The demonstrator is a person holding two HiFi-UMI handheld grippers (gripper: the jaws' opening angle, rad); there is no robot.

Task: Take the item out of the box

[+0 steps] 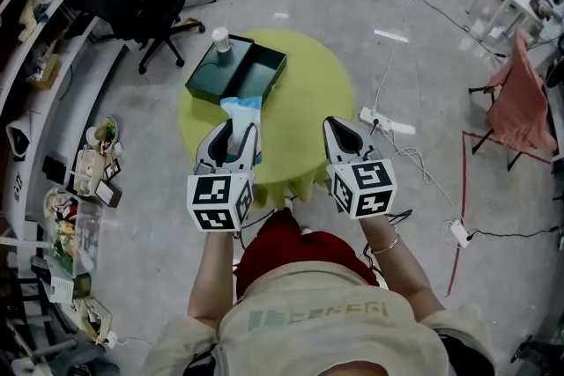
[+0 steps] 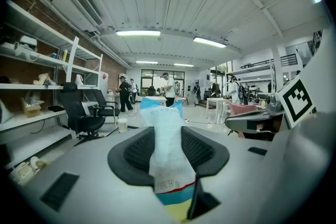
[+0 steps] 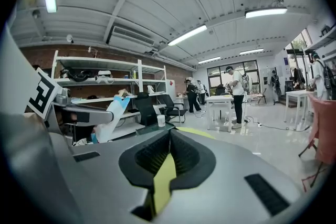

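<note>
Left gripper point(image 1: 233, 133) is clamped tight on the white-and-blue packet point(image 2: 167, 150), holding it above the round yellow-green bench point(image 1: 308, 101), just on the near side of the open dark green box point(image 1: 261, 71). Right gripper point(image 1: 340, 130) hovers alongside, jaws pressed together and empty. A white cup point(image 1: 220, 38) stands at the box's far corner.

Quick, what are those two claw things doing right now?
Left gripper: shut on a flat white and blue plastic packet.
Right gripper: shut, nothing between its jaws.
</note>
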